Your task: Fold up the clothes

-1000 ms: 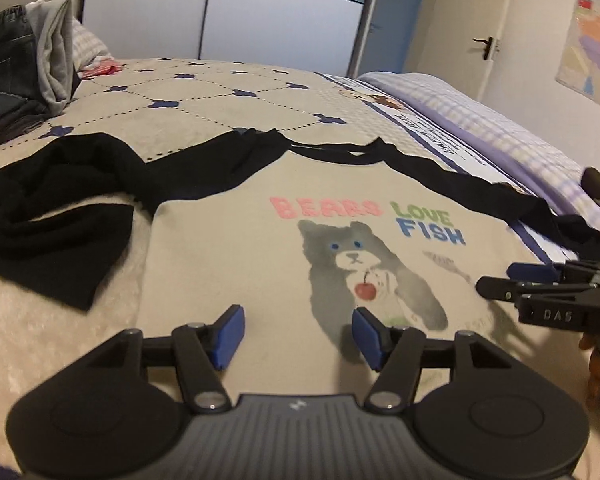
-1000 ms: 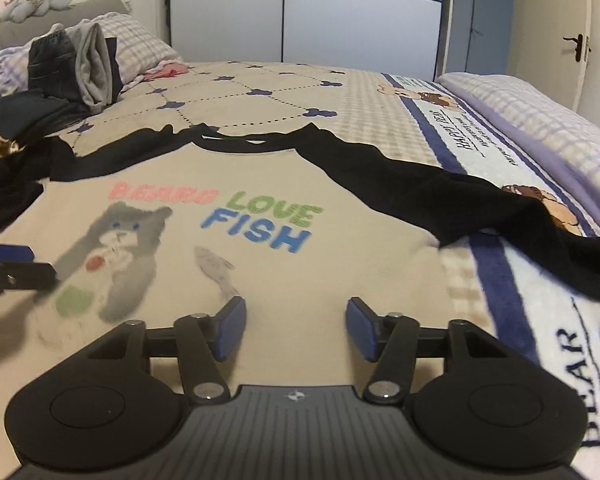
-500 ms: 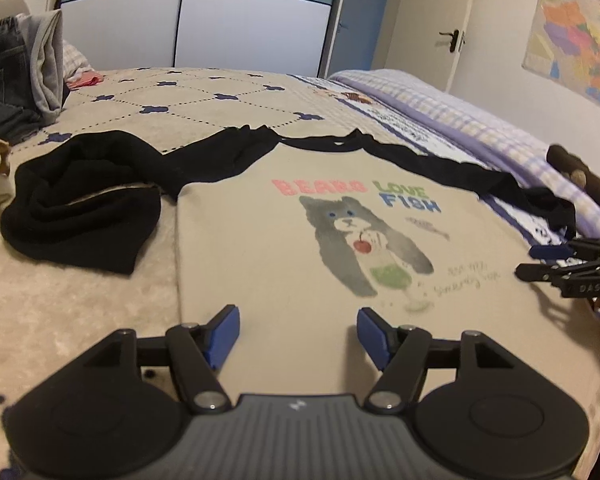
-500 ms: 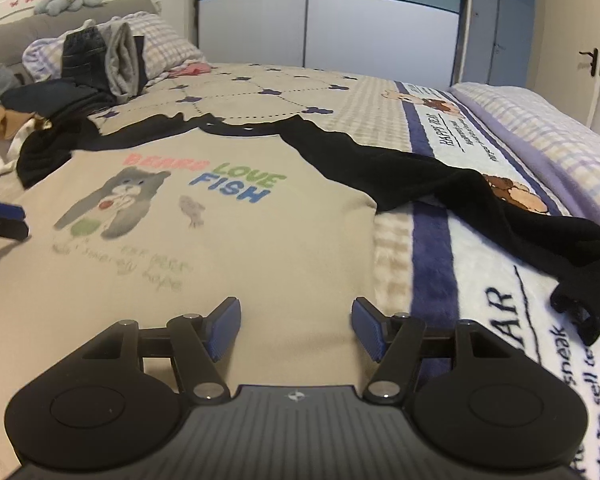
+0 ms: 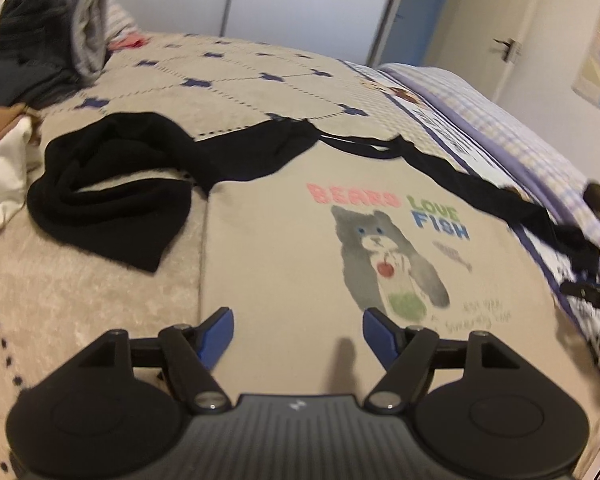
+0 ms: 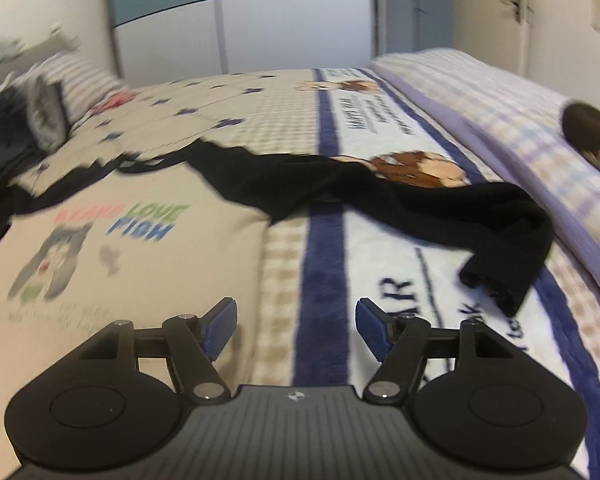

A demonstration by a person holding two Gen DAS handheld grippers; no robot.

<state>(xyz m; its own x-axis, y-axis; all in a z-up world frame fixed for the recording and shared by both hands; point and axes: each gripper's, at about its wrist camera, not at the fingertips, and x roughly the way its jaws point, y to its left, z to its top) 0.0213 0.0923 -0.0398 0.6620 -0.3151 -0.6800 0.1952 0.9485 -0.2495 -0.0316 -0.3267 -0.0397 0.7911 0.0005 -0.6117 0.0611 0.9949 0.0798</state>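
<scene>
Spread flat, print side up, on the quilted beige bed cover with navy cross marks (image 5: 236,80): a beige long-sleeved shirt with black sleeves, black neckband and a grey bear print (image 5: 300,264), lettered "BEARS LOVE FISH". Bunched and doubled back on the cover at the shirt's left: one black sleeve (image 5: 112,196). Stretched out rightward across a white fleece blanket with navy stripes and bear pictures (image 6: 380,264): the other black sleeve (image 6: 400,196), cuff end curled down near a lilac checked coverlet (image 6: 500,120). Hovering low over the shirt's lower hem: left tongs (image 5: 298,330), blue pads spread wide apart, pinching nothing. Poised over the shirt's right side edge where it meets the blanket: right tongs (image 6: 296,324), likewise spread wide and empty. Piled at the far left of the bed: dark and grey folded garments (image 5: 48,40), somewhat blurred. Beyond the bed: a white and teal wardrobe front (image 5: 300,0) and a pale door with a dark handle (image 5: 512,46).
</scene>
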